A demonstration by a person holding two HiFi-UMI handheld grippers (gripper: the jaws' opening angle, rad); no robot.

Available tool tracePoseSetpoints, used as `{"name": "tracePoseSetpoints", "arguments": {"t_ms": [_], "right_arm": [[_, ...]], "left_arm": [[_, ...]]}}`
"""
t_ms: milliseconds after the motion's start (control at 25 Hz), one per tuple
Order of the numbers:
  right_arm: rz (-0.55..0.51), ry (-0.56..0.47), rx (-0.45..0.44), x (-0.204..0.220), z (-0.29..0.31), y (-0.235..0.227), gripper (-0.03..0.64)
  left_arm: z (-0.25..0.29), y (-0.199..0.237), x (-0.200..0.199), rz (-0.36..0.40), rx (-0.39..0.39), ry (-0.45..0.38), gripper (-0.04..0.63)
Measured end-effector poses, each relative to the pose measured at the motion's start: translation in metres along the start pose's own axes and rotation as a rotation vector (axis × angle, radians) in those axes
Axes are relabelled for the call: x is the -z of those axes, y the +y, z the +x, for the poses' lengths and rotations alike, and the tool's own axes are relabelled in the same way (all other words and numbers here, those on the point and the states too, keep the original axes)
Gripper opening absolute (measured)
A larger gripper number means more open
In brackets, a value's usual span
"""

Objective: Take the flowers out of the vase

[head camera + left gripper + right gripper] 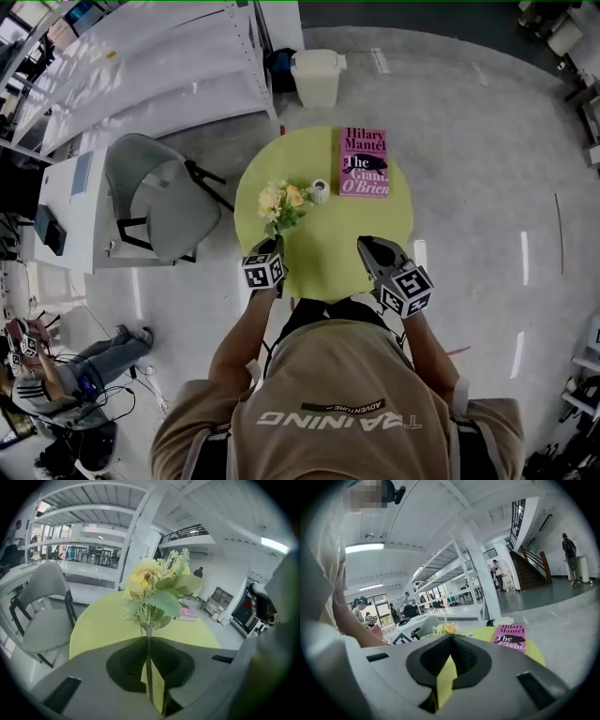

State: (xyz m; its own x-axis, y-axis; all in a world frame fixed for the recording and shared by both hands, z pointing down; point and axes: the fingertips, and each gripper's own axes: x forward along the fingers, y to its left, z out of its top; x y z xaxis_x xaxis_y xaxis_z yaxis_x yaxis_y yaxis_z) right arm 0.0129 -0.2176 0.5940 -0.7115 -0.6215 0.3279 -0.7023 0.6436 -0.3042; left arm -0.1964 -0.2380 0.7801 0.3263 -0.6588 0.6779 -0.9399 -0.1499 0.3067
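Observation:
A bunch of yellow and cream flowers (281, 204) with green leaves is out of the small white vase (319, 191), which stands just to its right on the round yellow-green table (323, 253). My left gripper (271, 244) is shut on the thin stems near the table's front left. In the left gripper view the stems (149, 660) run between the closed jaws, and the blossoms (150, 581) stand above my left gripper (149, 640). My right gripper (372, 248) hovers over the table's front right, shut and empty. Its jaws meet with nothing between them in the right gripper view (451, 637).
A pink book (363, 161) lies at the table's far right. A grey chair (159, 202) stands left of the table, a white bin (317, 77) and white shelving (169, 66) behind it. A person (56, 375) sits at the lower left.

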Motion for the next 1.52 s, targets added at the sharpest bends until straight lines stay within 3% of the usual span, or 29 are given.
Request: {"name": "tracePoseSetpoints", "arguments": {"t_ms": [160,560,720,1000,1280,1320,1520], "right_arm": [[-0.011,0.029,0.003,0.008,0.002,0.001,-0.002],[0.005,0.059,0.003,0.02,0.004,-0.003,0.0],[0.009,0.057,-0.007,0.017,0.01,0.0,-0.002],[-0.014,0.103,0.007,0.023,0.025,0.0,-0.002],[0.012,0.077,-0.043,0.022,0.035,0.013,-0.002],[0.01,0.072,-0.045,0.02,0.035,0.015,-0.002],[-0.018,0.051,-0.052,0.007,0.032,0.019,-0.002]], "left_arm": [[0.016,0.012,0.004,-0.065,-0.016,0.012,0.021],[0.033,0.019,0.012,-0.035,-0.032,0.05,0.053],[0.026,0.017,0.01,-0.036,-0.021,0.039,0.166],[0.008,0.013,-0.004,-0.013,-0.021,-0.012,0.166],[-0.018,-0.016,-0.027,0.112,0.027,-0.107,0.076],[-0.024,-0.019,-0.034,0.112,0.03,-0.133,0.007],[-0.059,-0.052,-0.078,0.147,0.095,-0.262,0.002]]}}
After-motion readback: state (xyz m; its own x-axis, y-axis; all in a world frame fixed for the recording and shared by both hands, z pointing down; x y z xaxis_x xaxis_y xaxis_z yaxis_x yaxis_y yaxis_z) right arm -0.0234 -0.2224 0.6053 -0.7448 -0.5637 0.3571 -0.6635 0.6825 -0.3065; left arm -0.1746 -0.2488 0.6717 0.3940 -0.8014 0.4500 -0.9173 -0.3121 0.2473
